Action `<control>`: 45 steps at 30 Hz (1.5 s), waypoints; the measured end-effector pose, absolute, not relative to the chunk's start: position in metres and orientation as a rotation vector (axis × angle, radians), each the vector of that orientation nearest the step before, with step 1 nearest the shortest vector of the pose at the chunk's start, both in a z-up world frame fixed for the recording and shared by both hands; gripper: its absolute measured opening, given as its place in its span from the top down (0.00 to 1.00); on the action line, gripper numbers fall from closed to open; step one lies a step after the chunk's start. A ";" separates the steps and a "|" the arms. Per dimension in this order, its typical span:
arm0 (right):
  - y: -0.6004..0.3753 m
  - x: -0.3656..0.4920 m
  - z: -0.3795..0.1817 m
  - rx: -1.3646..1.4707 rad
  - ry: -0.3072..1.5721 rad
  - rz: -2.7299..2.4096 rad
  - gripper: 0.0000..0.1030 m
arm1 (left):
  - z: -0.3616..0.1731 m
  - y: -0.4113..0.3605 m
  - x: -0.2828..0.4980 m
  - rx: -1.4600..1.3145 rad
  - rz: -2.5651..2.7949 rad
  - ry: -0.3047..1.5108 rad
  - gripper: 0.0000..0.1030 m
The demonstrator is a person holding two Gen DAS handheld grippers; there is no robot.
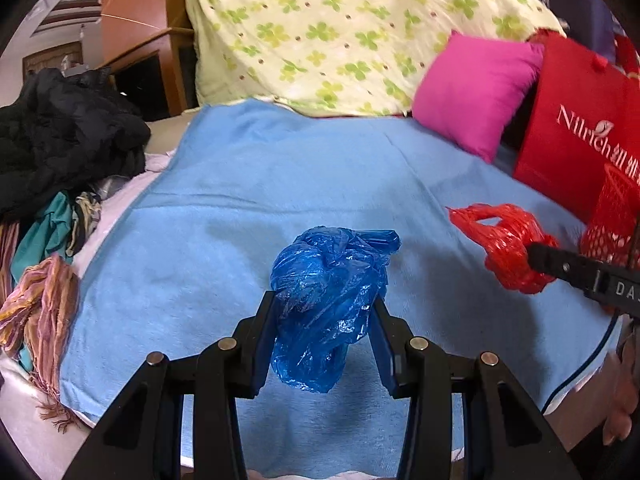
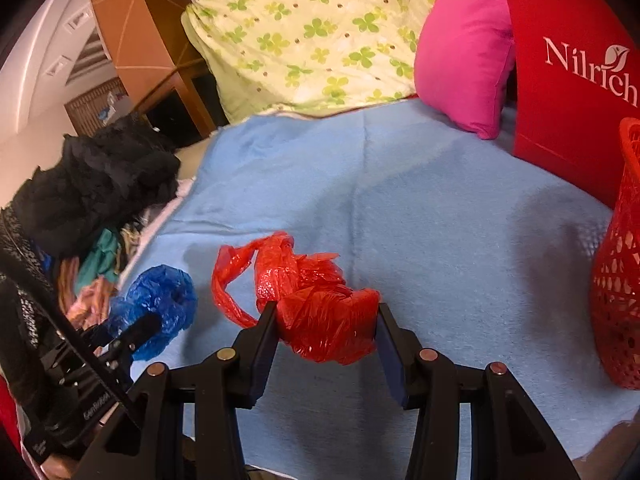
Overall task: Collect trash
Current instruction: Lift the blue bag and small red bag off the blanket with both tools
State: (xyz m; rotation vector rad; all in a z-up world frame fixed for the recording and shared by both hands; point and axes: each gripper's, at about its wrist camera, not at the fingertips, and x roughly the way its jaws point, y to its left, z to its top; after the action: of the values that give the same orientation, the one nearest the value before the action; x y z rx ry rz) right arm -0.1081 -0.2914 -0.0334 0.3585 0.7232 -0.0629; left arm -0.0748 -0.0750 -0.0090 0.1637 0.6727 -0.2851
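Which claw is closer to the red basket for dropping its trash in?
The right claw, probably. It grips the red bag, and the red basket stands just to its right. The left claw, holding the blue bag, is farther away.

Left gripper [image 1: 325,320] clamped a crumpled blue bag [image 1: 330,300] above the blue blanket [image 1: 240,208], while at right the right gripper [image 1: 532,258] gripped a red bag [image 1: 504,240] near the red basket [image 1: 612,216] and pink pillow [image 1: 472,88].
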 end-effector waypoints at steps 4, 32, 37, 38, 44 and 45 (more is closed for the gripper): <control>-0.297 -0.095 -0.047 0.371 0.784 -0.090 0.49 | -0.018 -0.083 -0.068 0.167 -0.268 0.712 0.56; -0.306 -0.081 -0.062 0.517 0.812 -0.042 0.37 | -0.035 -0.090 -0.053 0.137 -0.258 0.791 0.43; -0.301 -0.076 -0.064 0.518 0.810 -0.050 0.37 | -0.036 -0.085 -0.051 0.097 -0.282 0.808 0.36; -0.302 -0.076 -0.064 0.520 0.810 -0.052 0.37 | -0.036 -0.085 -0.051 0.092 -0.284 0.811 0.35; -0.303 -0.074 -0.068 0.525 0.809 -0.060 0.37 | -0.040 -0.086 -0.048 0.069 -0.291 0.825 0.34; -0.303 -0.074 -0.068 0.527 0.810 -0.059 0.37 | -0.041 -0.086 -0.047 0.061 -0.294 0.829 0.34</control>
State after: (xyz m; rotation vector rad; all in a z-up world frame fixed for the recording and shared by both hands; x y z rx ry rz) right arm -0.0739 -0.3033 -0.0681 0.5273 0.8096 -0.0586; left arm -0.0475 -0.0859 -0.0408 0.0610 0.8295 -0.2944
